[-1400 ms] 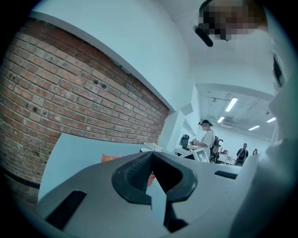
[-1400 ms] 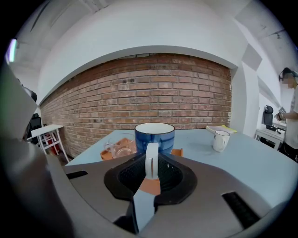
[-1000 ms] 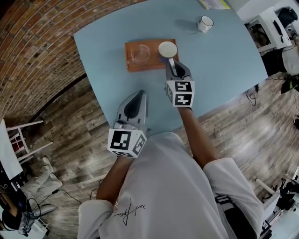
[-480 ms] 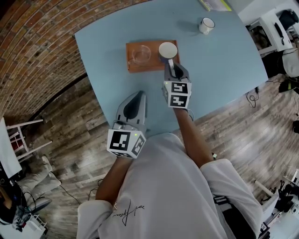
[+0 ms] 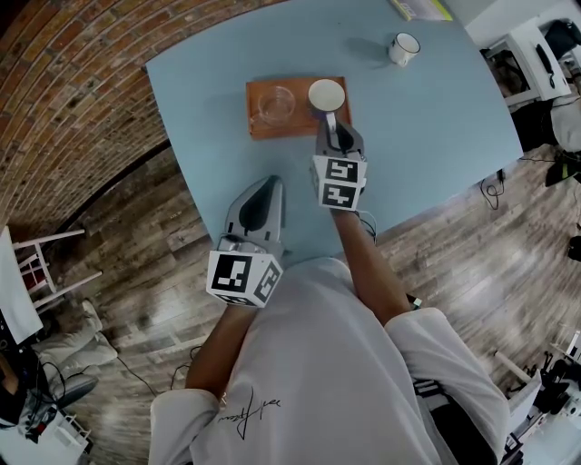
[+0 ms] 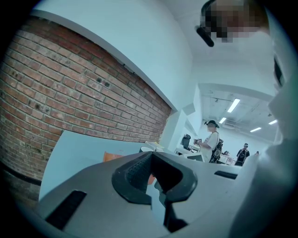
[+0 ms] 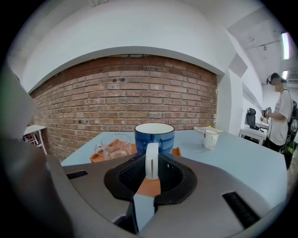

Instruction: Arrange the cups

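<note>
Right gripper [image 7: 152,161] partly closed, pads clamp white handle of blue ceramic mug [image 7: 154,135]; mug at 3 o'clock end of orange wooden tray [image 5: 300,124], clear glass cup [image 7: 114,147] at its 9 o'clock. Advice: hold mug upright, confirm base flat before release. Left gripper [image 6: 156,175] closed, empty.

- In the head view, the picture's top edge cut off a yellow-green flat thing [image 5: 419,7] at the worktop's [image 5: 436,136] far side; what it was could not be told.
- There the right gripper [image 5: 332,125] covered the blue cup's [image 5: 326,95] handle.
- In the right gripper view, that gripper's body hid the blue cup's foot and most of the tray [image 7: 176,151].
- In the left gripper view, the left gripper [image 6: 153,169] hid nearly all of the tray.
- The people [image 6: 212,139] far behind were too small to make out.
</note>
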Demonstrator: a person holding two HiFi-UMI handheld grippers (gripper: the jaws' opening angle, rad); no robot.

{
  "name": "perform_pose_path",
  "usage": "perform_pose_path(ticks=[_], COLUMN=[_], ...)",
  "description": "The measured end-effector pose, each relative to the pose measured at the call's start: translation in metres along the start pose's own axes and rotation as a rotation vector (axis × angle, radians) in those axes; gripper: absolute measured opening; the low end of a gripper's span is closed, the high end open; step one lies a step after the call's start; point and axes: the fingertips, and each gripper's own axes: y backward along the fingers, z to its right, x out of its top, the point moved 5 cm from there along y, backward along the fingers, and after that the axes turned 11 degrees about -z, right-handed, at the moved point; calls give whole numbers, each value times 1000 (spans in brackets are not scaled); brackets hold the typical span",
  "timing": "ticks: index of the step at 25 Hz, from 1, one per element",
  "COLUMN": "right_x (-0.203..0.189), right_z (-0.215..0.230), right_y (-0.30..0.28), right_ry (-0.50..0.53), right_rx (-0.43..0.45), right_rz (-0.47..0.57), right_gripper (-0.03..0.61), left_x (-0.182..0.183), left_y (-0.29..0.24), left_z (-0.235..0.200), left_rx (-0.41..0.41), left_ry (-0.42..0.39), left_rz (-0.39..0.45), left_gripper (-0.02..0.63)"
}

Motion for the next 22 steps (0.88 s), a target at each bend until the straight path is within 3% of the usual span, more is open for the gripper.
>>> perform_pose_path(ticks=[22], right_x=[-9], right_z=[-1], right_y=[-6], right_ry=[-46], right_rx=[-16], right_rz=[10], right_gripper=[66], left_x=[-2], left_y=[3], left_z=[0], left_rx=[10], left_ry=[4], left_rz=[-5], left_gripper=[9])
